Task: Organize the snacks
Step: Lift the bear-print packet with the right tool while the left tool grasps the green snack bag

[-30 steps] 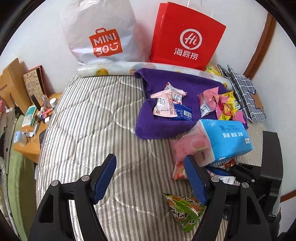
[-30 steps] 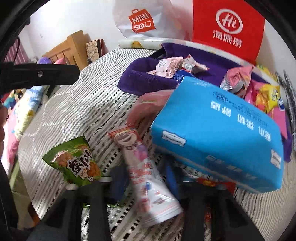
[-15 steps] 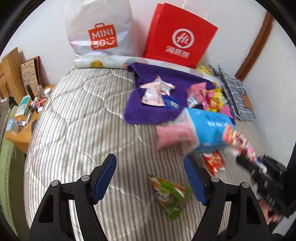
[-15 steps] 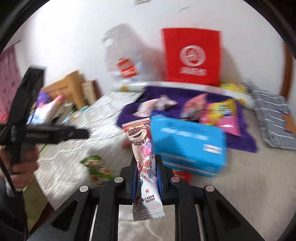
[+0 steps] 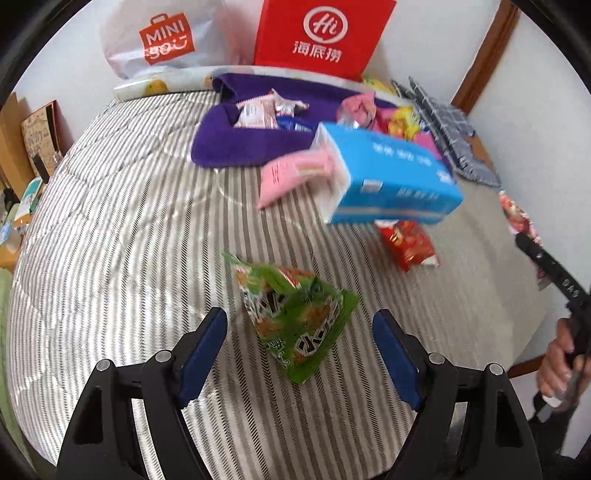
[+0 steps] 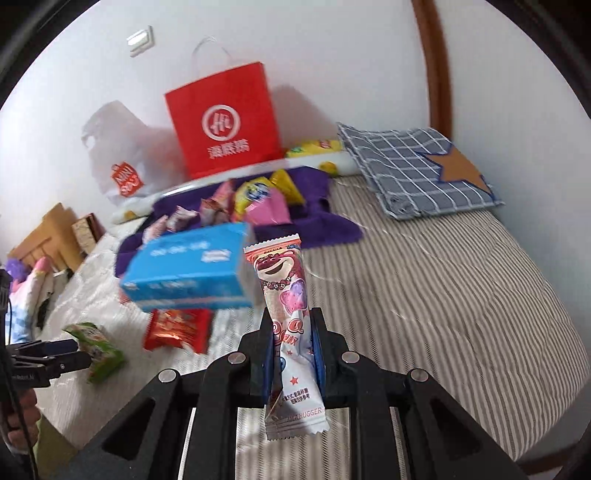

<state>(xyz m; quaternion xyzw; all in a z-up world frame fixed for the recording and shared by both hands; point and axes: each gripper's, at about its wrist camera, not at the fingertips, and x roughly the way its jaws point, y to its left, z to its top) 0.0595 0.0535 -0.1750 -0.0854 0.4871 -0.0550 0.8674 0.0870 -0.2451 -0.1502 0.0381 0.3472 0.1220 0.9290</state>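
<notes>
My left gripper (image 5: 299, 325) is open just above a green snack bag (image 5: 295, 314) that lies on the striped mattress between its blue pads. My right gripper (image 6: 293, 332) is shut on a long pink-and-white bear snack packet (image 6: 286, 295) and holds it upright above the bed. A red snack packet (image 5: 408, 242) lies by a blue tissue pack (image 5: 388, 181), with a pink packet (image 5: 291, 173) beside it. More snacks (image 5: 269, 112) lie on a purple towel (image 5: 229, 144) at the back.
A red paper bag (image 5: 321, 33) and a white MINISO bag (image 5: 166, 37) stand against the wall. A checked grey cloth (image 6: 413, 166) lies at the bed's right back corner. A wooden side table with clutter (image 5: 22, 199) stands to the left.
My right gripper has lifted the bear packet off the bed and swung right. My left gripper has moved forward and down over the green bag.
</notes>
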